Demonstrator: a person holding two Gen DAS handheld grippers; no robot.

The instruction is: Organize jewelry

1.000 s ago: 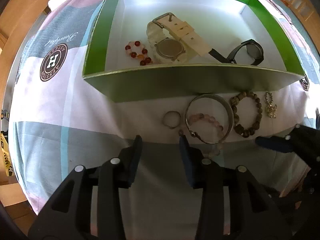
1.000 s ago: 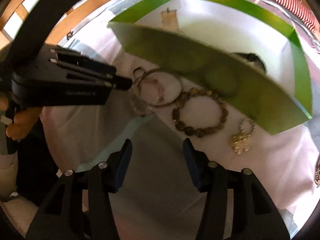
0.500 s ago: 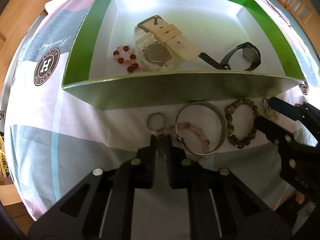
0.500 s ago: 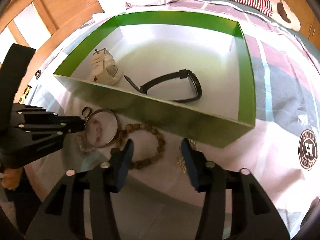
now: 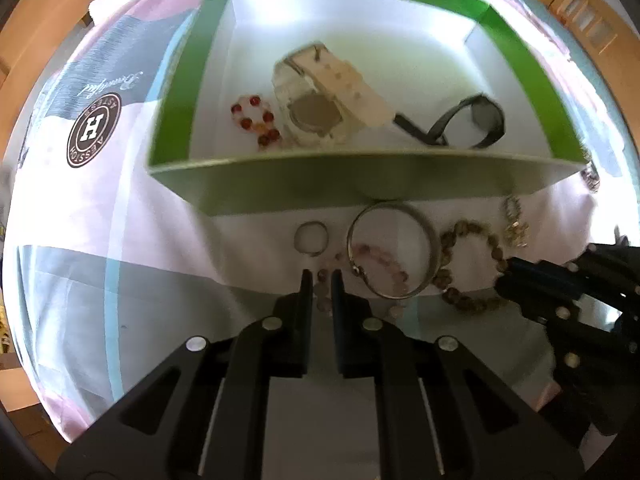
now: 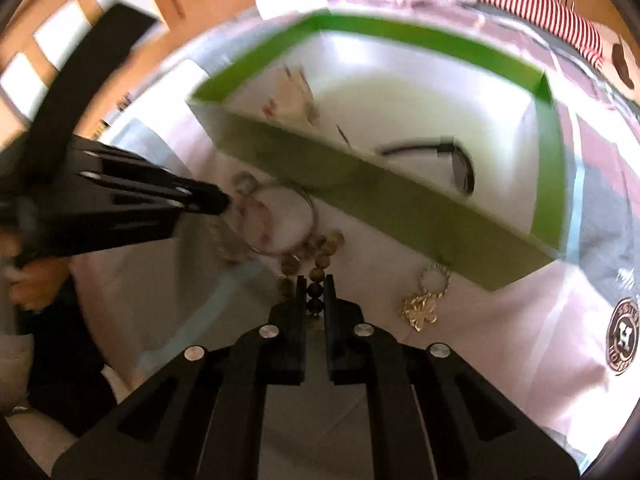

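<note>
1. Left gripper [image 5: 319, 286]: jaws drawn nearly together, pinching the near end of the pink bead bracelet [image 5: 382, 264]. Pale beads show in the narrow gap between the pads.
2. Right gripper [image 6: 315, 292]: jaws clamped on the brown bead bracelet [image 6: 320, 256]; two dark beads sit in the slot, the rest of the loop bunched just ahead at 12 o'clock.
3. Pink bead bracelet trails toward 1 o'clock from the left jaws, lying partly inside the metal bangle [image 5: 394, 250].
4. Small ring [image 5: 311, 237] at 12 o'clock of the left jaws, just beside the bangle, apart from it.
5. In the left wrist view the brown bead bracelet lies at 3 o'clock of the bangle, touching its rim, with the right gripper's tips on its far side.
6. Gold charm piece [image 6: 426, 300] at 3 o'clock of the right jaws, near the box wall.
7. All of these lie on a patterned bedsheet [image 5: 132, 208], against the near wall of the green box [image 5: 360, 178].
8. Inside the box: red bead bracelet [image 5: 256, 120] at left, cream watch [image 5: 324, 100] in the middle, touching it, black watch [image 5: 468, 122] at right.
9. Right wrist view is motion-blurred; fine detail unclear.
</note>
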